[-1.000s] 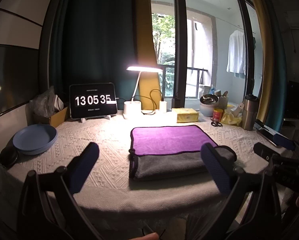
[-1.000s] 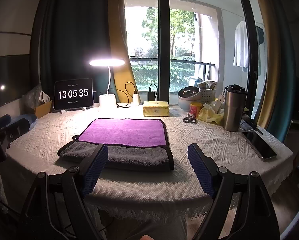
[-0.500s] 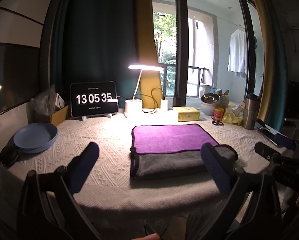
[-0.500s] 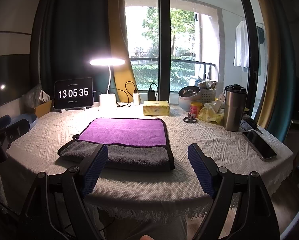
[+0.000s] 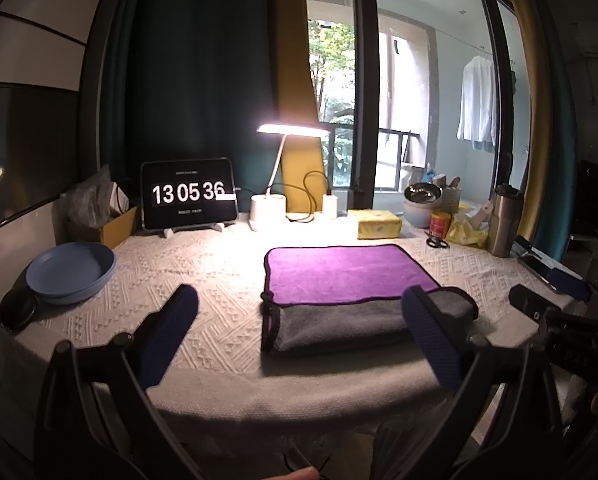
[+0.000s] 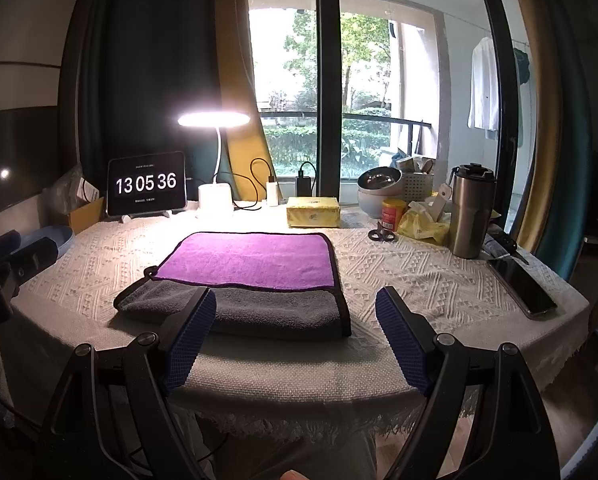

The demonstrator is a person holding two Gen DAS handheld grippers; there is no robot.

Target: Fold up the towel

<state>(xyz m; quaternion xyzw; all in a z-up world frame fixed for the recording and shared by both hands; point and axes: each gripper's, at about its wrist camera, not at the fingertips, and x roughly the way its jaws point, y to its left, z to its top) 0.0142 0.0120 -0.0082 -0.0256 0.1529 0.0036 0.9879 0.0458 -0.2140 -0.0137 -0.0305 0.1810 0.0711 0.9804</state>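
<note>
Left wrist view: towel (image 5: 351, 280) folded on the bench (image 5: 203, 280).
Both the left gripper (image 5: 299, 312) and the right gripper (image 6: 295, 312) hover at the near edge, fingers spread wide, holding nothing.

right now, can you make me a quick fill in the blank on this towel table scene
1. The towel shows a purple face, with a ____ band along its near edge.
2. Both the left gripper and the right gripper have their jaws ____.
3. The clock reads 13 05 ____.
4. The plate at the table's left is ____ in colour.

Missing words: grey; open; 36; blue
</note>
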